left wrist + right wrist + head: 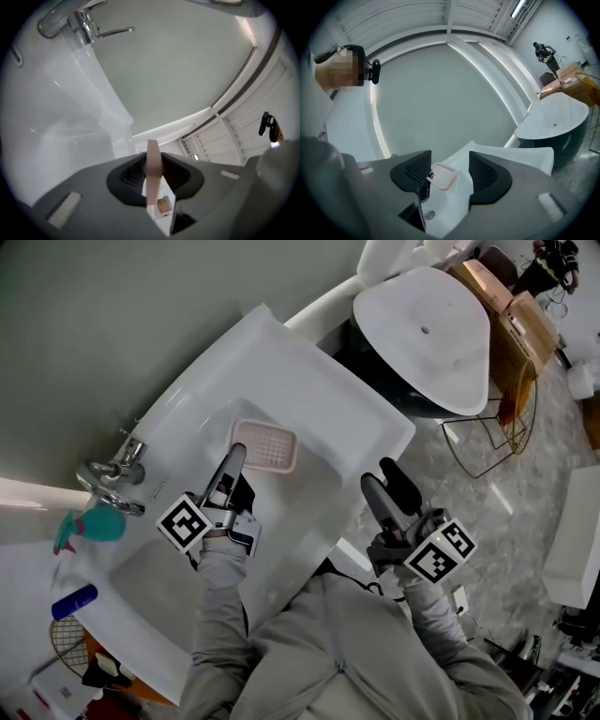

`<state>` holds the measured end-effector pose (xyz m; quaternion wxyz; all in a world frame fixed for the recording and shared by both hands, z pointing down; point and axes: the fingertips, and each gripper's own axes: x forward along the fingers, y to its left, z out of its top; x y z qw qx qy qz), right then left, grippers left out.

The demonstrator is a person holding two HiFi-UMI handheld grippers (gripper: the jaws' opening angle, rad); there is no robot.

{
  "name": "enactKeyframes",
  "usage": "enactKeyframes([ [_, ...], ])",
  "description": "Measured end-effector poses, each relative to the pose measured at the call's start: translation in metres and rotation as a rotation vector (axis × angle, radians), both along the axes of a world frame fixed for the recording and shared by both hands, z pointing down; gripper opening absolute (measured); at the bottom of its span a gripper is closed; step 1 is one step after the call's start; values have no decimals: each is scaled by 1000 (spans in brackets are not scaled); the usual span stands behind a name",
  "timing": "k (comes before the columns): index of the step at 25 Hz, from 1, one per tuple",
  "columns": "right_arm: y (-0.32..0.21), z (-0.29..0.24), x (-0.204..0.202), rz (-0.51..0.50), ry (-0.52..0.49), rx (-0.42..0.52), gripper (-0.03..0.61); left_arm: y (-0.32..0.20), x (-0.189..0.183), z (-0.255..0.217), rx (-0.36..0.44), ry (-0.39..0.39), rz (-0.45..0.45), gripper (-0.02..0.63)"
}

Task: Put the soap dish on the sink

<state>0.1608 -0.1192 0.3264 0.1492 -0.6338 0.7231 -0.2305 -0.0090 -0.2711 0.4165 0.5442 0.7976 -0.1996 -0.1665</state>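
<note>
While the left gripper (234,456) pinches the pink soap dish (266,446) by one edge, the dish juts out just past its tips, above the sink (309,381) basin. Off to its right, the right gripper (383,476) hangs with jaws spread, gripping nothing.

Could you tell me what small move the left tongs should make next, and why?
Probably carry the soap dish sideways to the flat rim of the sink and lower it: the left tongs are shut on its edge, and it seems to hang over the bowl.
</note>
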Motion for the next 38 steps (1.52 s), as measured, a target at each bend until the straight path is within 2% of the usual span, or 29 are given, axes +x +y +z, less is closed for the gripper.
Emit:
enactKeyframes([
  [17, -18, 23, 41, 42, -10, -46, 249, -48, 75, 59, -64, -63, 47, 146],
  [24, -20, 31, 52, 68, -20, -60, 249, -55, 88, 77, -111, -82, 41, 146],
  [33, -21, 38, 57, 77, -35, -73, 249, -58, 104, 72, -39, -73, 14, 140],
  [38, -16, 39, 61, 84, -36, -74, 249, -55, 109, 70, 10, -115, 12, 167],
])
